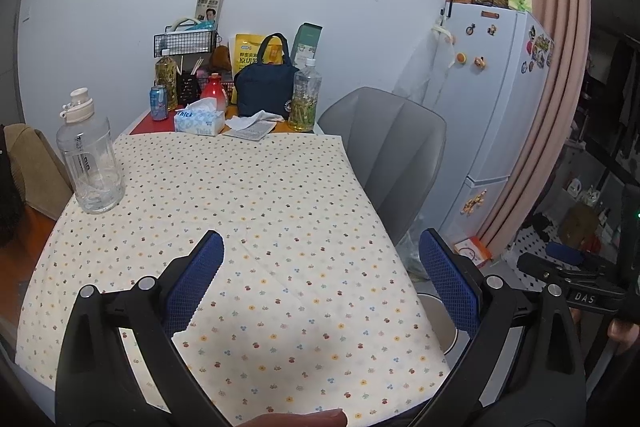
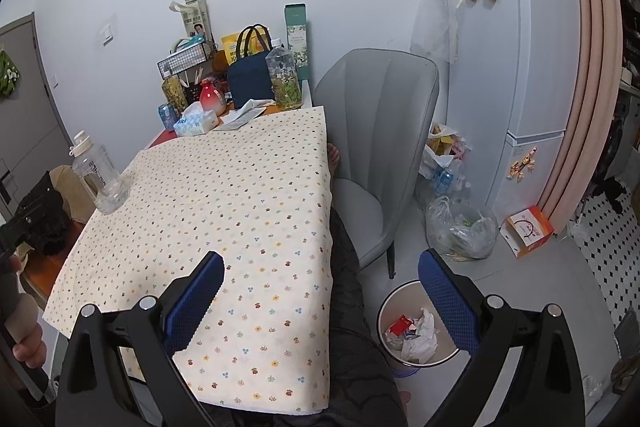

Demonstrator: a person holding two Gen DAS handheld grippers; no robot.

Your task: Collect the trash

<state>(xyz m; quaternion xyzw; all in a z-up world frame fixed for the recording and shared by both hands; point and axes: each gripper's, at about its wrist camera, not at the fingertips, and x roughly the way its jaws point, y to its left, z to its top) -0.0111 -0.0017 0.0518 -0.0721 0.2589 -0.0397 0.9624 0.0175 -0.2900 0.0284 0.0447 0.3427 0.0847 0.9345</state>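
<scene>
Jaws released on both left gripper (image 1: 320, 259) and right gripper (image 2: 320, 279), hovering over table (image 1: 248, 187); trash bin (image 2: 416, 327) holds crumpled paper

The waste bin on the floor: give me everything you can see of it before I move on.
The waste bin is a small round open-topped container with a pale inner wall and a blue base, standing upright on the grey floor to the right of the table, beside the person's leg. No lid shows. It holds crumpled white paper and a red wrapper, roughly half full. The open right gripper hangs above; nothing grips the bin.
</scene>
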